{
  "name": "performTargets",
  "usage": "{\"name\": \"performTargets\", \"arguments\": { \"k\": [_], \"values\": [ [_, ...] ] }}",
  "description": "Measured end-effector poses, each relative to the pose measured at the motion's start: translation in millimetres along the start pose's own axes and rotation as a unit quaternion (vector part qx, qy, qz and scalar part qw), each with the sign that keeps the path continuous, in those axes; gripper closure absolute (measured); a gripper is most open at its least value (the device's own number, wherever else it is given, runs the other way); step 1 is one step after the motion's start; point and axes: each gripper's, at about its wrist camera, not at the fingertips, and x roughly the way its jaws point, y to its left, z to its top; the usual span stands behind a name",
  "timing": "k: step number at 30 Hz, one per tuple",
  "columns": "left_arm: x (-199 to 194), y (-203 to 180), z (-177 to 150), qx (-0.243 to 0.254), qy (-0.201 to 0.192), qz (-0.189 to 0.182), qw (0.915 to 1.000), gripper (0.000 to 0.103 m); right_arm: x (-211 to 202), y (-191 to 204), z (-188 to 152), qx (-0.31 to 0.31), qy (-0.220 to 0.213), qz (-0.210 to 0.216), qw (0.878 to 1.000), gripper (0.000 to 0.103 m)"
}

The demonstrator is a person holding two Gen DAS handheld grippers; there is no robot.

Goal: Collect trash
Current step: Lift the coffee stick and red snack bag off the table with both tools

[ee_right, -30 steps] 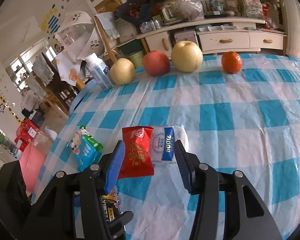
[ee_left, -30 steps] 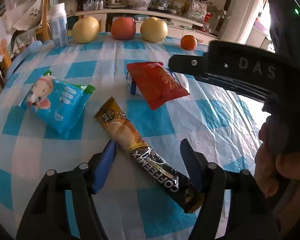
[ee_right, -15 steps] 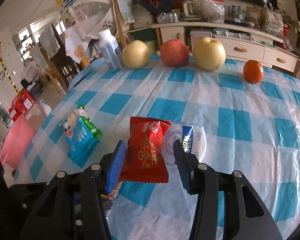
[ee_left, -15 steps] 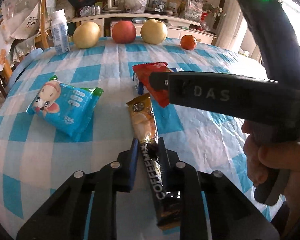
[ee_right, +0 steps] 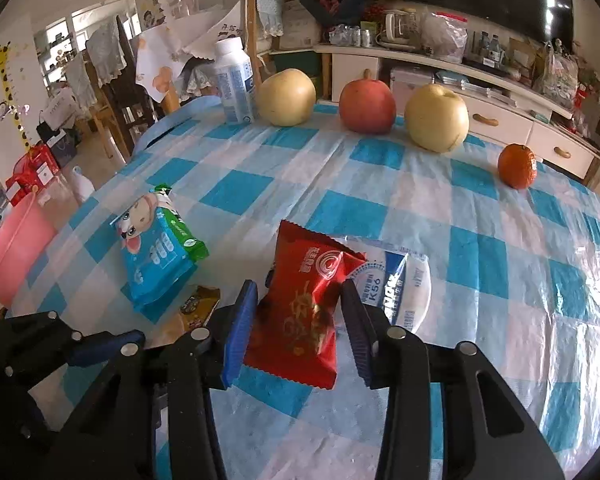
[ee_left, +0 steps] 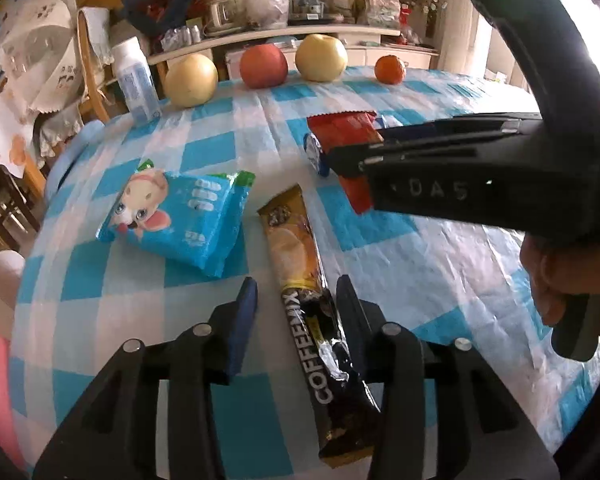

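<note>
The right hand-held gripper (ee_right: 298, 316) is pointing down at the worktop (ee_right: 500, 280) with its jaws standing either side of the red snack packet (ee_right: 304, 308). The jaws have just been closing, and in the right wrist view both pads are sitting at the packet's edges, though whether they are already pressing it I cannot tell for certain. The packet is lying straight ahead between the fingers, its long axis running away along the line the fingers point, so the jaws are closing across its narrow width. Just beyond and to the right of it, partly tucked under its far corner, a white and blue wrapper (ee_right: 400, 284) is lying flat. The left hand-held gripper (ee_left: 296, 308) is likewise angling downward, its jaws having just been opening and now standing part spread around the coffee mix sachet (ee_left: 300, 280). The sachet is touching or nearly touching the right-hand pad, with a clear gap at the left pad, so it looks released rather than pinched. Its long axis is also running away from the fingers, leaning slightly left at the far end. Further left of that gripper, the blue cartoon packet (ee_left: 180, 216) is lying apart. Each gripper is nearest its own item. A pink basin (ee_right: 12, 248) is sitting off the worktop's left edge, probably the place for the trash.
</note>
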Motion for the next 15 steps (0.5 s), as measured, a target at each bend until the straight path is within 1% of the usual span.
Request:
{"name": "performTargets", "arguments": {
  "k": [2,3,4,5,6,10,15],
  "values": [
    [0,0,1,0.000,0.000,-0.001,1.0000,0.060,0,0,0,0.000,0.000,0.001,1.000,0.064],
    [0,0,2,0.002,0.000,-0.002,1.0000,0.063,0,0,0,0.000,0.001,0.000,1.000,0.066],
    [0,-1,2,0.004,-0.001,-0.006,1.0000,0.067,0,0,0,-0.002,0.001,-0.001,1.000,0.067],
    [0,-3,2,0.009,-0.002,-0.010,0.9999,0.074,0,1,-1,-0.005,0.001,-0.003,1.000,0.069],
    [0,-5,3,0.013,-0.002,-0.011,0.9999,0.077,-1,2,-1,-0.009,-0.001,-0.003,1.000,0.073],
    [0,-3,3,0.006,-0.003,-0.019,0.9998,0.081,-2,4,-2,-0.014,-0.001,-0.005,1.000,0.074],
    [-3,9,2,-0.020,-0.001,-0.038,0.9991,0.085,-10,1,-1,-0.001,-0.015,0.003,1.000,0.076]
  ]
}}
